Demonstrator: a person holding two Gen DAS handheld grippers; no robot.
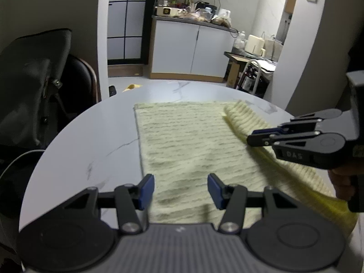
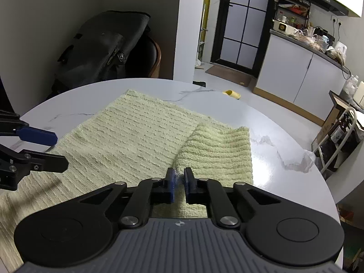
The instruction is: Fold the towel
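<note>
Right gripper (image 2: 179,177) pinches the towel (image 2: 127,136) edge, lifted at frame center; left gripper (image 1: 180,190) wide apart, lower center, above towel on the table (image 1: 95,141).

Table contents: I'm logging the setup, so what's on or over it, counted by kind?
Pale green ribbed towel: 1, spread on the white marble-pattern round table.
Black two-finger grippers: 2, left gripper open, right gripper pinching the towel's edge.
Total: 3
</note>
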